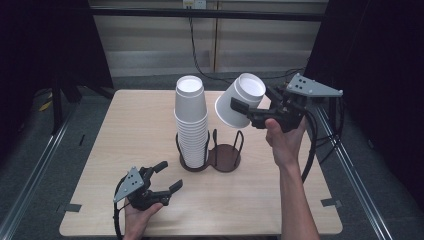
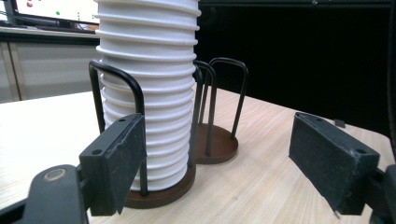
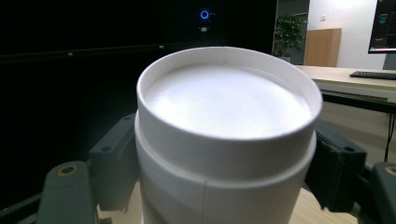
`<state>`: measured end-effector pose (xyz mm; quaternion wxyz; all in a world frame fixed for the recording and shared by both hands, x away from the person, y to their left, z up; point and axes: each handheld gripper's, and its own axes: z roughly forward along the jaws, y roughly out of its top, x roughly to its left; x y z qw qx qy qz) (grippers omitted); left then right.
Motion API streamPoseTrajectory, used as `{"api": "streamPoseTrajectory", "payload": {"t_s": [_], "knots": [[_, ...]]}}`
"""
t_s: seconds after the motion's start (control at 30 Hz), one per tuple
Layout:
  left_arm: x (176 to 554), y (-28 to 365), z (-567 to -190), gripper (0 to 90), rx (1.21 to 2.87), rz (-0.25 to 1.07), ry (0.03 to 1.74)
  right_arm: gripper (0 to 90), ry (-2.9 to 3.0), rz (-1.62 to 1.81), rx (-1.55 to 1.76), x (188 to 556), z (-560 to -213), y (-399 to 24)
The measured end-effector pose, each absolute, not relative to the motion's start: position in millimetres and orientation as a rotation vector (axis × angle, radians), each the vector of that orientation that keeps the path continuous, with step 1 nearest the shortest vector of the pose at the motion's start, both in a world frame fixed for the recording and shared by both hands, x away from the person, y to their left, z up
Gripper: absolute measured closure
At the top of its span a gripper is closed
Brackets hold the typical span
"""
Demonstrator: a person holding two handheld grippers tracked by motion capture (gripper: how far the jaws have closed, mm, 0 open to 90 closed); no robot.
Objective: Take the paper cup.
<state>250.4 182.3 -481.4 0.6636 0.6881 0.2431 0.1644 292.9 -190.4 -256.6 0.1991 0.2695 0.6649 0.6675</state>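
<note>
Up at about 1 o'clock from the holder (image 1: 227, 157) in the high view, the right gripper (image 1: 252, 100) holds a white cup (image 1: 235, 112) in the air above the table (image 1: 130, 130). Its jaws are closed on the cup's sides, one pad on each flank. The cup is tilted, with its recessed base turned up and to the right and its wider mouth pointing down toward 7 o'clock. It hangs just right of the stack's top, and the two are apart. The right hand (image 1: 285, 140) grips the tool from below.

In the right gripper view the cup (image 3: 224, 116) sits between the two black pads, its base toward the camera, and the pads press its wall at 9 and 3 o'clock.

The stack (image 1: 191, 120) of white cups stands upright, bases up, in the left ring of the black wire holder. The holder sits near the middle of the table.

At 7 o'clock from the holder the left gripper (image 1: 170, 176) rests low by the near edge, in the left hand (image 1: 140, 217). Its jaws stand wide apart with nothing between them, aimed toward 1 o'clock at the holder.

The left gripper view looks along those spread pads at the stack (image 2: 149, 93), whose ribbed rims rise at 11 o'clock inside the wire loops. The holder's second brown base (image 2: 219, 144) lies just right of the stack.
</note>
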Motion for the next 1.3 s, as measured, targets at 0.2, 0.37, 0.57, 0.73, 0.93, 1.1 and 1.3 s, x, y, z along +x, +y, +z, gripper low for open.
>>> {"api": "streamPoseTrajectory", "payload": {"t_s": [0.2, 0.37, 0.57, 0.73, 0.93, 1.1, 1.3], "knots": [[247, 182, -468, 18.4, 1.570, 0.386, 0.513, 22.5, 1.889, 1.842, 0.755, 282, -269, -191], [247, 180, -463, 18.3, 1.564, 0.360, 0.505, 22.5, 1.922, 1.815, 0.750, 276, -282, -190], [248, 175, -455, 18.3, 1.599, 0.369, 0.471, 22.6, 1.937, 1.834, 0.760, 271, -299, -191], [244, 165, -446, 17.4, 1.626, 0.360, 0.422, 22.6, 1.970, 1.836, 0.752, 265, -313, -184], [244, 161, -446, 17.2, 1.619, 0.338, 0.408, 22.6, 1.991, 1.843, 0.745, 260, -328, -178], [244, 160, -447, 16.0, 1.609, 0.324, 0.398, 22.6, 2.002, 1.866, 0.744, 255, -342, -174], [242, 156, -451, 16.0, 1.618, 0.332, 0.388, 22.9, 2.017, 1.897, 0.731, 251, -361, -169]]}}
